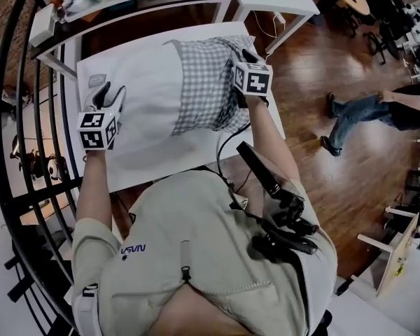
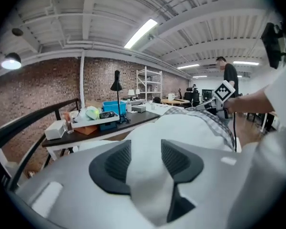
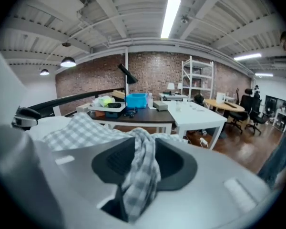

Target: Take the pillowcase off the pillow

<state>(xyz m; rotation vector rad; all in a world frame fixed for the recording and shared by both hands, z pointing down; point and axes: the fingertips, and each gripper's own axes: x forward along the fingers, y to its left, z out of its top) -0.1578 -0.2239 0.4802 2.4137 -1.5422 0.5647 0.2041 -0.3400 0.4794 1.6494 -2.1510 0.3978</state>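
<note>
No brand or label reads cleanly from here. The only print is a short logo on the chest of the operator's shirt (image 1: 133, 249), too small and turned for me to make out, and each tong carries a cube of black-and-white square markers (image 1: 98, 130). The pillow (image 1: 143, 93) lies flat on the white table (image 1: 147, 168) and is bare and white over its left part. The grey-checked pillowcase (image 1: 208, 82) covers only its right part, bunched toward that end. In the left gripper view, the left gripper (image 2: 146, 155) sits at the bare end with its jaws apart. A fold of the white pillow fabric runs up the gap between the ribbed pads (image 2: 115, 162), whose faces show on both sides, so it lies loose, not pinched. In the right gripper view, the right gripper (image 3: 142, 162) is at the checked end, jaws likewise parted. A twisted strip of pillowcase hangs down between them and the left pad face stays exposed beside it. Hard to make out: the pillow's white edge against the white tabletop in the head view, and the near table edge, which the operator's torso cuts off. Behind the table stands a dark desk with a blue bin (image 3: 136, 100) whose contents are too small to identify.
</note>
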